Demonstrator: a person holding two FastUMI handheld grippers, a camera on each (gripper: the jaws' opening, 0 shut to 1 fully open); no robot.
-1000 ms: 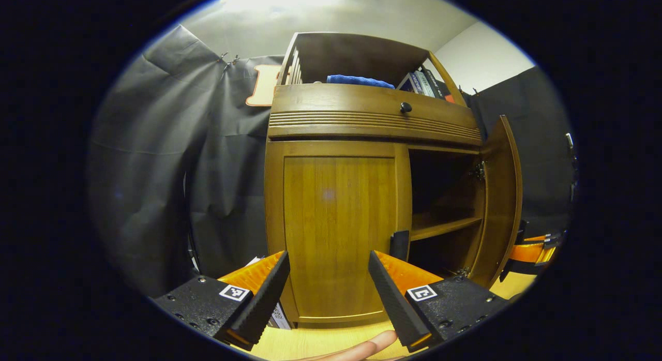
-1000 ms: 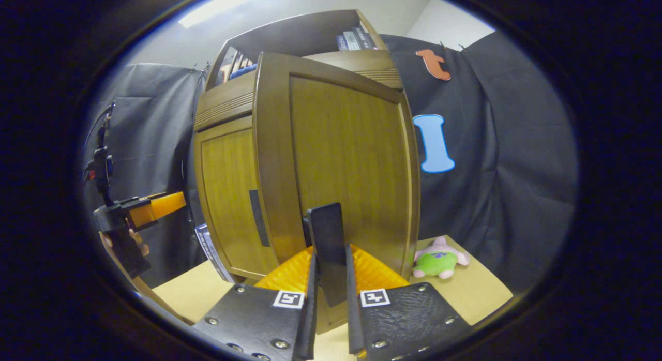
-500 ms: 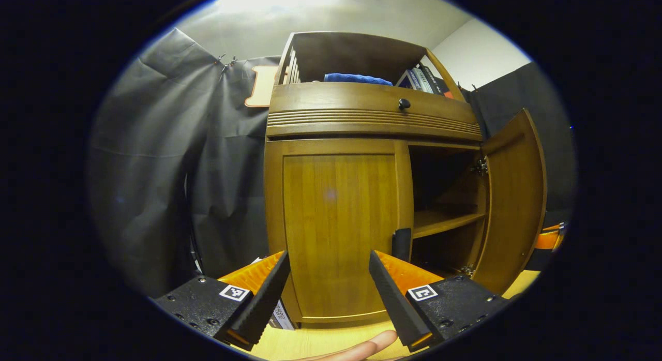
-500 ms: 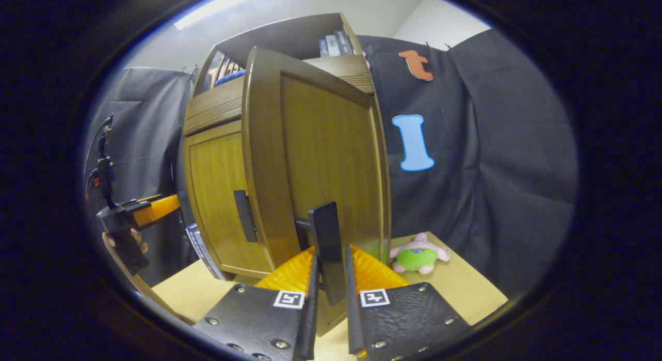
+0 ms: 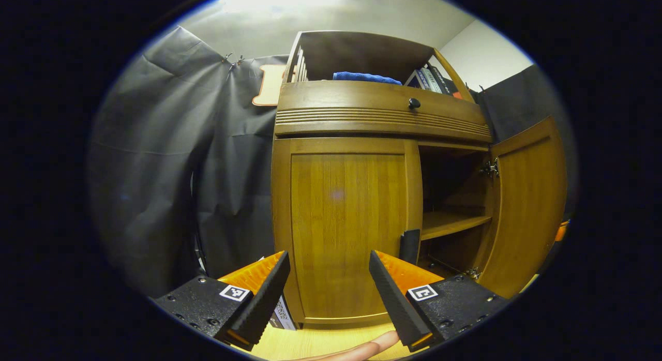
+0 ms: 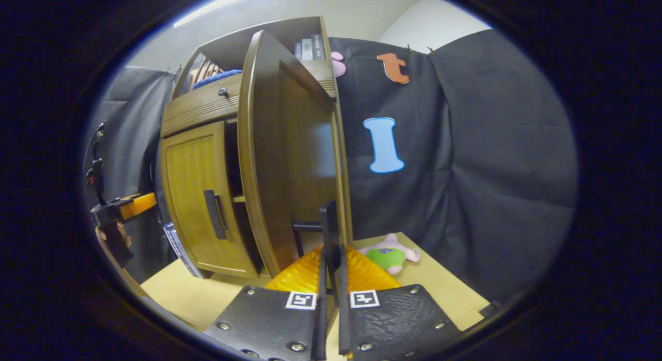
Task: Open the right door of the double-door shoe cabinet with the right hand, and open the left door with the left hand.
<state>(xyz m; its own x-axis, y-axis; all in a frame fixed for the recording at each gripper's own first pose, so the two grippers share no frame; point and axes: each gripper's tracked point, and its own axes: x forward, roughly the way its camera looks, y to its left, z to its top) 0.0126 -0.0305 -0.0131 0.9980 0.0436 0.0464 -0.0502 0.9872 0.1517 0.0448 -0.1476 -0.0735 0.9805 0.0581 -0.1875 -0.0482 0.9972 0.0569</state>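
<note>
A brown wooden shoe cabinet [image 5: 380, 115] stands on a light table. Its left door [image 5: 344, 221] is closed, with a dark handle [image 5: 409, 245] at its right edge. The right door [image 5: 527, 206] is swung wide open and shows a shelf [image 5: 452, 224] inside. My left gripper [image 5: 328, 283] is open in front of the left door, a short way off and left of its handle. In the right gripper view my right gripper [image 6: 329, 270] is shut on the right door's dark handle [image 6: 328, 226], beside the open door [image 6: 289, 154]. The left gripper [image 6: 116, 216] appears far left there.
A blue cloth [image 5: 367, 77] and books [image 5: 432, 79] lie in the cabinet's open top. A pink and green plush toy [image 6: 390, 255] lies on the table [image 6: 439, 286] right of the cabinet. Black cloth hangs all around. A fingertip [image 5: 362, 348] shows under the left gripper.
The right door has swung further open with my right gripper shut on its handle. My left gripper has hardly moved and stays open before the closed left door.
</note>
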